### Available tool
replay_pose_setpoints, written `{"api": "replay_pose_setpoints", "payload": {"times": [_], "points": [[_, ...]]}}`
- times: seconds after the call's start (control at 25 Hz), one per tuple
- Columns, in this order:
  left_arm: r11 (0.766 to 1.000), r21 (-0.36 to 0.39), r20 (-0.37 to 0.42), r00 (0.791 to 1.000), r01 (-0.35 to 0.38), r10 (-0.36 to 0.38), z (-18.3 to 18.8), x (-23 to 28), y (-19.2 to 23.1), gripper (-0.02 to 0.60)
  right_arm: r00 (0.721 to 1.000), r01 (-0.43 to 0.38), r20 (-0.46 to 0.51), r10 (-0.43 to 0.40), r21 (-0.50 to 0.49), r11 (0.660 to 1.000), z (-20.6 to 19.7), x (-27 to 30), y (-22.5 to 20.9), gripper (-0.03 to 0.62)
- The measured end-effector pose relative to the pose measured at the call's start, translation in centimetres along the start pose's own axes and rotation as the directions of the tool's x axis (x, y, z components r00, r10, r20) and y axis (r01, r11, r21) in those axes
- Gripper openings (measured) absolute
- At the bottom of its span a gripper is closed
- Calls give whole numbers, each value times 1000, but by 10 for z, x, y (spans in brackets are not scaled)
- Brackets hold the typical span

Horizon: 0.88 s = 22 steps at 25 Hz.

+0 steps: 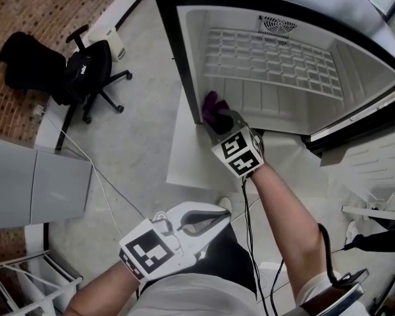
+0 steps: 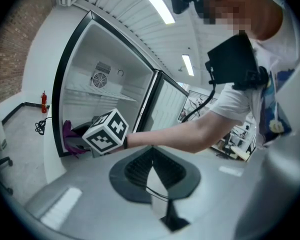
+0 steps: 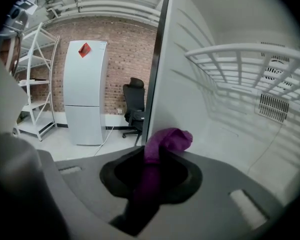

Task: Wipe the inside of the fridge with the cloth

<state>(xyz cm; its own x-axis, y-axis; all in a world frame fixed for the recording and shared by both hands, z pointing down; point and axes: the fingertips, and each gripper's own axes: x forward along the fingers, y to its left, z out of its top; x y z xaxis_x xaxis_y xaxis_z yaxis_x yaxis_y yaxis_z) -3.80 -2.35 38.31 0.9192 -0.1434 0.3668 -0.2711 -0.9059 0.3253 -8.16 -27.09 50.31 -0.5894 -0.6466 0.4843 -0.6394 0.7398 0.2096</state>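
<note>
The open fridge (image 1: 276, 104) has a white inside and a wire shelf (image 1: 270, 61). My right gripper (image 1: 222, 120) is shut on a purple cloth (image 1: 214, 108), which it holds low at the front edge of the fridge's left inner wall. In the right gripper view the cloth (image 3: 166, 140) sticks out of the right gripper (image 3: 152, 170) right beside that wall (image 3: 182, 74). My left gripper (image 1: 214, 221) hangs shut and empty near my waist, well back from the fridge. From the left gripper (image 2: 151, 170) the fridge (image 2: 97, 49), the cloth (image 2: 68, 134) and the right gripper's marker cube (image 2: 106, 133) are in sight.
A black office chair (image 1: 85, 74) stands left of the fridge, with a cable (image 1: 99, 176) trailing over the floor. A grey cabinet (image 1: 33, 186) and a white rack (image 1: 20, 278) are at my left. The fridge door (image 1: 359, 120) stands open at the right. Another white fridge (image 3: 85, 91) stands against the brick wall.
</note>
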Motion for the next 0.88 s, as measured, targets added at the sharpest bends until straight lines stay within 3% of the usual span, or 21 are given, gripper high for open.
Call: {"api": "replay_pose_setpoints", "payload": {"times": [0.24,0.56,0.88], "points": [[1000,-21,9,1000,2,-1,-1,-5,0,3,999,34,25,-34,28,999,0,-12,-4,74],[1000,-9,8,1000,21,-21,-3,-3,2,4,987,150,44,-153,70,986,14,-12,-50,74],[1000,-27,-12,1000,-10,10,-3,-4,13,4,959,279,22,-281,66,958,23,19,-103,74]]}}
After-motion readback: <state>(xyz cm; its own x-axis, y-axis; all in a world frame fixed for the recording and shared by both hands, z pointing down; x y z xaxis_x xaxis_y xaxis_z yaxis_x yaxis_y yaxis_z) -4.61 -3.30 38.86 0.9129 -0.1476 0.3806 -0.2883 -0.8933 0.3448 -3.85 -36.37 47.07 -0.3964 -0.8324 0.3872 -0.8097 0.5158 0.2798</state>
